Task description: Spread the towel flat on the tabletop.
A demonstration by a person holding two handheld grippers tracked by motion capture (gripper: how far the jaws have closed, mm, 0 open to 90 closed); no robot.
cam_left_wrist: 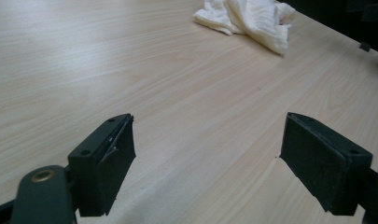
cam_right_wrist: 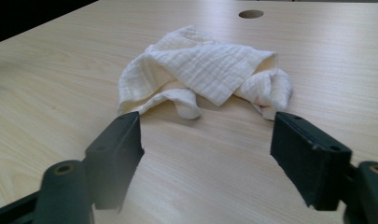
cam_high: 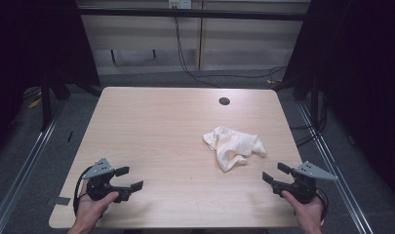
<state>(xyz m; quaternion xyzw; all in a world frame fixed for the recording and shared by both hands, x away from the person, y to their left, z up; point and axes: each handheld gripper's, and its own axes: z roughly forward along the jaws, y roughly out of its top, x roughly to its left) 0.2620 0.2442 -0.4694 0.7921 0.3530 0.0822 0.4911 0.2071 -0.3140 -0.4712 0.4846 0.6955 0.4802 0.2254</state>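
Note:
A crumpled cream cloth (cam_high: pixel 234 145) lies on the right half of the wooden table (cam_high: pixel 156 131). My left gripper (cam_high: pixel 129 178) rests low over the table's front left, jaws wide apart with nothing between them; in the left gripper view (cam_left_wrist: pixel 207 158) the cloth (cam_left_wrist: pixel 249 18) lies far ahead. My right gripper (cam_high: pixel 275 173) hovers at the front right, open and empty, a short way in front of the cloth. Seen from the right gripper view (cam_right_wrist: pixel 205 154), the cloth (cam_right_wrist: pixel 205 70) lies just beyond the fingertips, not touching them.
A round cable hole (cam_high: pixel 224 101) sits near the table's far edge, also in the right gripper view as a cable hole (cam_right_wrist: pixel 251 14). Black frame posts and cables stand behind the table. Metal rails run along the floor on both sides.

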